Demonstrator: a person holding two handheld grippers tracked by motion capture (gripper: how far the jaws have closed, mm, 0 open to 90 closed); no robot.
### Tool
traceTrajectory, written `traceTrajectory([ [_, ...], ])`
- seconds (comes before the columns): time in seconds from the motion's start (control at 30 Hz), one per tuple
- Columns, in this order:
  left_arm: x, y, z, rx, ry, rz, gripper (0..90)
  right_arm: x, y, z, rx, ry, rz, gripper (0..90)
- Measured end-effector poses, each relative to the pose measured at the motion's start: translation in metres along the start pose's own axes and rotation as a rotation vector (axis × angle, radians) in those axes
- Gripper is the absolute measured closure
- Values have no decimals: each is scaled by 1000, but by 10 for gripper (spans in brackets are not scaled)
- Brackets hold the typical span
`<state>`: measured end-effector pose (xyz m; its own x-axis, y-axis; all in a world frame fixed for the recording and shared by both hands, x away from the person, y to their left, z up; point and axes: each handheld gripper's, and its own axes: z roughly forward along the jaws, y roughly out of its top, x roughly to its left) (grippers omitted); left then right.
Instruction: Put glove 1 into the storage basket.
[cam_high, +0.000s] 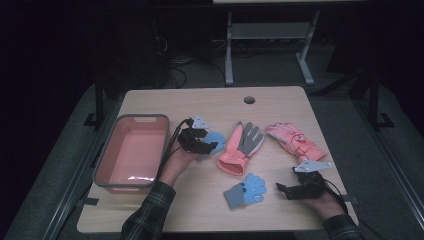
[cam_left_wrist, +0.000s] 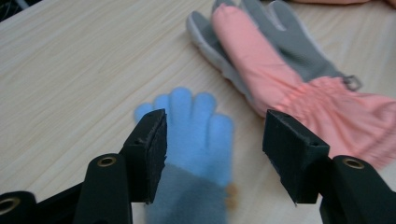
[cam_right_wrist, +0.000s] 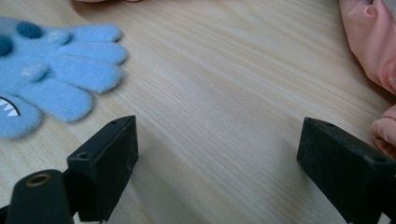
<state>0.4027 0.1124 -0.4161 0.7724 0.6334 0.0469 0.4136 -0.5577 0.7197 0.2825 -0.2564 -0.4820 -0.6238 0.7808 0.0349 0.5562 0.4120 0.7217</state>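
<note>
A small blue knit glove (cam_left_wrist: 194, 135) with a grey cuff lies flat on the wooden table (cam_high: 210, 107), and in the high view this glove (cam_high: 216, 138) sits right of the bin. My left gripper (cam_left_wrist: 215, 135) straddles it, jaws apart, with a gap between the right pad and the wool. A second blue glove (cam_high: 246, 190) with a face pattern lies near the front. My right gripper (cam_right_wrist: 219, 154) rests open beside that glove (cam_right_wrist: 51, 79), with bare wood between its jaws. In the high view the left gripper (cam_high: 207, 146) and right gripper (cam_high: 282, 189) are far apart.
A salmon bin with a grey rim (cam_high: 142, 118) stands at the table's left. A pink and grey glove (cam_high: 241, 147) lies in the middle, close to the left gripper's right jaw. Another pink glove (cam_high: 295, 141) lies at the right. A cable hole (cam_high: 249, 100) sits at the back.
</note>
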Motion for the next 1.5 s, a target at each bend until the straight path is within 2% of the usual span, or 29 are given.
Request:
traceTrajectory([
  [0.27,8,-9,24,55,9,-43,384,0,0,0,1,-1,-2,123],
  [0.47,12,-13,32,71,6,-38,356,0,0,0,1,-1,-2,123],
  [0.57,12,-17,36,73,0,-51,333,0,0,0,1,-1,-1,123],
  [0.63,13,-19,38,84,4,-36,325,0,0,0,1,-1,-1,123],
  [0.67,12,-21,40,89,0,-44,319,0,0,0,1,-1,0,123],
  [0.7,13,-22,40,99,-1,-30,318,0,0,0,1,-1,-1,123],
  [0.9,14,-27,43,90,-2,-41,316,0,0,0,1,-1,-1,123],
  [0.93,14,-29,44,78,-8,-54,324,0,0,0,1,-1,-2,123],
  [1.13,15,-29,41,88,-17,-42,475,0,0,0,0,-1,-2,123],
  [1.3,13,-27,40,94,-36,-45,695,0,0,0,0,-1,-3,123],
  [1.4,15,-26,38,114,-42,-69,769,0,0,0,0,-1,-2,123],
  [1.5,15,-25,38,112,-46,-110,793,0,0,0,1,-1,-2,123],
])
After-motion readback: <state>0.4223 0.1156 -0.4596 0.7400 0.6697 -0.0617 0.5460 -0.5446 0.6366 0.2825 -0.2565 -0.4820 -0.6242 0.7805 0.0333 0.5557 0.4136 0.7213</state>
